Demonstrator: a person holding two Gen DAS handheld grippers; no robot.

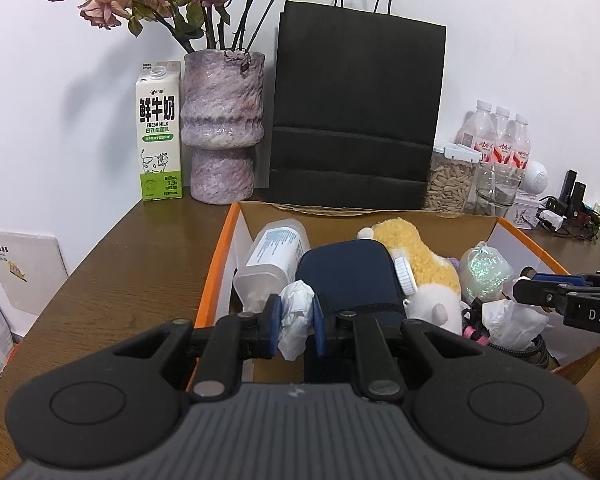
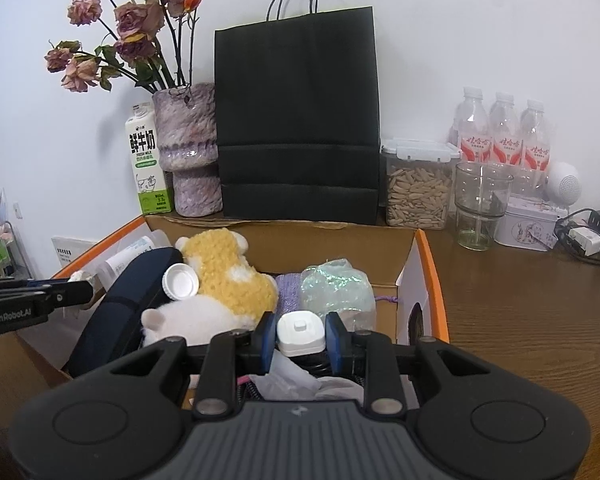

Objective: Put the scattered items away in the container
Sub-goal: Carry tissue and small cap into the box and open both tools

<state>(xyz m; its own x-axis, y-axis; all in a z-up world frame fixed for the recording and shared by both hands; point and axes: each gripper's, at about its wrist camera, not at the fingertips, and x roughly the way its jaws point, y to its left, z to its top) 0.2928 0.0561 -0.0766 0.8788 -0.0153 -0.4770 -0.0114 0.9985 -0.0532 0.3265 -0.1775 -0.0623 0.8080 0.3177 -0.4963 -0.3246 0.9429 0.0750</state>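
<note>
An open cardboard box with orange edges (image 1: 214, 276) (image 2: 430, 276) sits on the wooden table. My left gripper (image 1: 297, 318) is shut on a crumpled white tissue (image 1: 296, 316), held over the box's near left part. My right gripper (image 2: 301, 334) is shut on a small white square-capped object (image 2: 302, 332) above the box's near right part. Inside lie a clear plastic bottle (image 1: 274, 258), a dark blue pouch (image 1: 350, 276), a yellow and white plush toy (image 2: 228, 276), a white cap (image 2: 180, 281), an iridescent wrapped bundle (image 2: 336, 286) and another tissue (image 1: 512, 322).
Along the back wall stand a milk carton (image 1: 159, 132), a purple vase with dried roses (image 1: 222, 128), a black paper bag (image 1: 356, 112), a seed jar (image 2: 418, 186), a glass (image 2: 480, 204), water bottles (image 2: 500, 136) and a tin (image 2: 528, 226). Cables lie at the far right.
</note>
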